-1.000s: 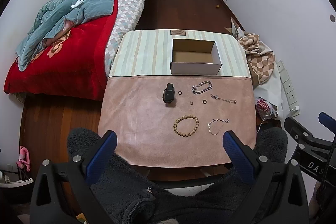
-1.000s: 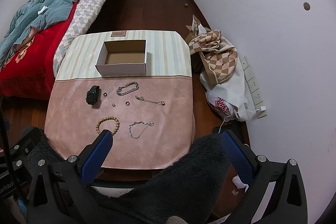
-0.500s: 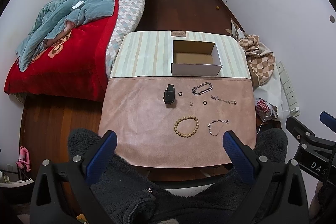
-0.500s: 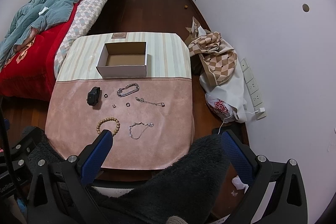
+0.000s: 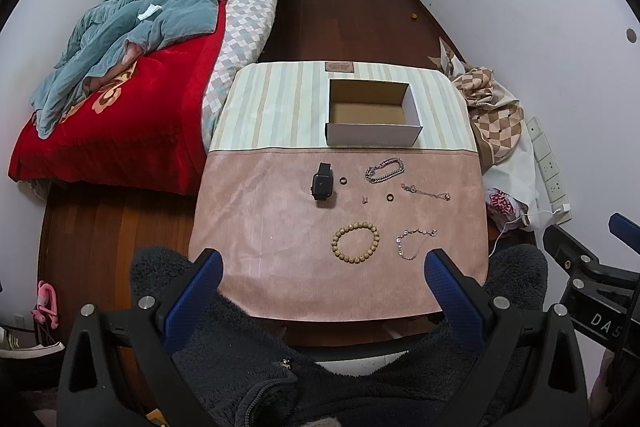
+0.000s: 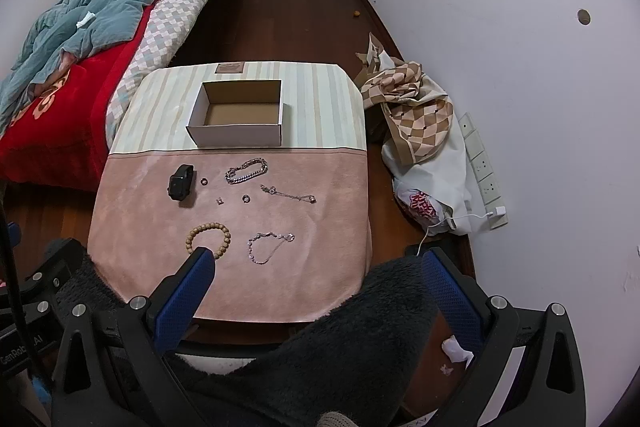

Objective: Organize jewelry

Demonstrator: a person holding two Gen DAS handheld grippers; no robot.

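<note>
From your left wrist view, nothing has gone into the cardboard box (image 5: 373, 115) yet: its brown floor is bare, and it sits on the striped far half of the table (image 5: 256, 227), towards the far right corner. All the jewelry lies on the pink near half. The black watch (image 5: 322, 181) is nearest the middle, with a small ring (image 5: 342, 181) just beside it, a silver chain bracelet (image 5: 385, 169) close to the box's front wall, a tiny clasp-like piece (image 5: 364, 200), a second ring (image 5: 389, 196) and a thin chain (image 5: 426, 191) out towards the right edge. Nearer your edge lie the wooden bead bracelet (image 5: 355, 242) and a fine silver bracelet (image 5: 414, 243). Your left gripper (image 5: 320, 277) hangs over the near edge with its blue fingers spread wide and nothing between them.

From your right wrist view the count is the same: box (image 6: 239, 118) empty, watch (image 6: 180, 181), chain bracelet (image 6: 246, 171), thin chain (image 6: 288, 194), bead bracelet (image 6: 208, 235) and fine silver bracelet (image 6: 269, 246) all untouched on the pink cloth. Your right gripper (image 6: 318, 277) is likewise spread apart and empty, its left finger hiding the near rim of the bead bracelet.

So I judge the whole job is still ahead of you: every piece has yet to be picked up and moved, presumably into the box
</note>
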